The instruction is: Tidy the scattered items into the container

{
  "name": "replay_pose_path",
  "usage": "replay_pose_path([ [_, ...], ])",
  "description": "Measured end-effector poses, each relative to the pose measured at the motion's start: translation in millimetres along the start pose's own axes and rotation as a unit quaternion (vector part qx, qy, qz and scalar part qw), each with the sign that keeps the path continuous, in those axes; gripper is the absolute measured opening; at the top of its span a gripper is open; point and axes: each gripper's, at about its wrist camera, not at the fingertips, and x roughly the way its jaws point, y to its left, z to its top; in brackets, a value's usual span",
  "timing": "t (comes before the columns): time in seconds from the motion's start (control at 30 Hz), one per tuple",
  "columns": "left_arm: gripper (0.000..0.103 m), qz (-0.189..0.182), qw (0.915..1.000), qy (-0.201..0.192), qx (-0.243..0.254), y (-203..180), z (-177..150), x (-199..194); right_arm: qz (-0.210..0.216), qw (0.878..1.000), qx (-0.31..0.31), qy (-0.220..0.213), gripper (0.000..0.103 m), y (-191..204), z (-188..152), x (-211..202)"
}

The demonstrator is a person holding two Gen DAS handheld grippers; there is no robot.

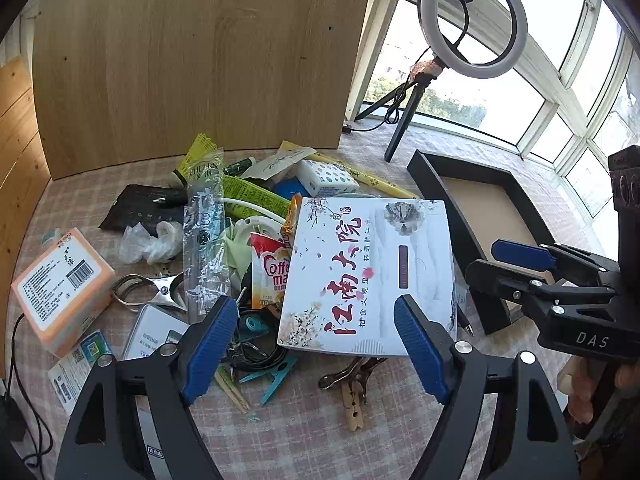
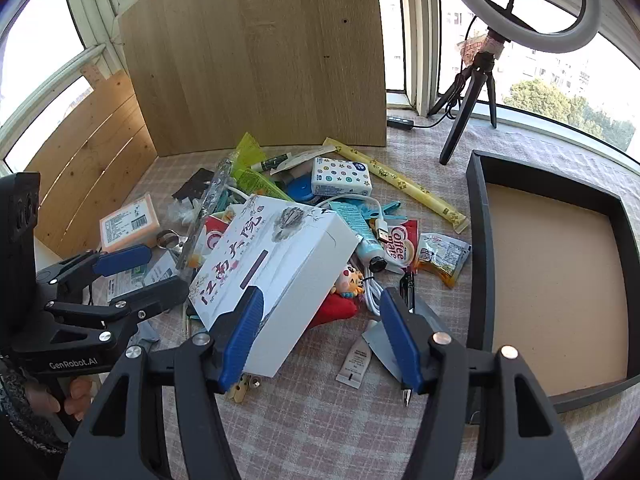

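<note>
A white box with red Chinese characters (image 1: 372, 272) (image 2: 272, 264) lies tilted on top of a pile of small items on the checked tablecloth. The pile includes an orange tissue pack (image 1: 60, 288), a Coffee mate sachet (image 1: 272, 272) (image 2: 400, 244), a metal clip (image 1: 152, 292), a teal peg (image 1: 276, 380) and a wooden clothespin (image 1: 354, 408). My left gripper (image 1: 316, 344) (image 2: 168, 270) hangs open just in front of the box's near edge. My right gripper (image 2: 320, 336) (image 1: 482, 260) is open at the box's right corner, gripping nothing. The black tray (image 2: 478, 240) (image 1: 432, 184) stands empty to the right.
A tall wooden board (image 1: 200, 60) stands upright behind the pile. A ring light on a black tripod (image 2: 472, 92) stands at the back right by the windows, its cable trailing on the cloth. A white cable and a small plush toy (image 2: 350, 278) lie between box and tray.
</note>
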Motion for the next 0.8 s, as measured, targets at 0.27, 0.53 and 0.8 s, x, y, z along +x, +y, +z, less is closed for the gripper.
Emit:
replay_pose_path([
  [0.27, 0.072, -0.018, 0.9994, 0.029, 0.003, 7, 17, 27, 0.013, 0.999, 0.008, 0.04, 0.052, -6, 7, 31],
  [0.53, 0.071, -0.057, 0.9965, 0.06, 0.009, -9, 13, 49, 0.065, 0.995, 0.055, 0.057, 0.052, -30, 6, 38],
  [0.8, 0.06, -0.053, 0.9967, 0.061, 0.007, -14, 18, 45, 0.097, 0.989, 0.091, 0.066, 0.052, -49, -3, 35],
])
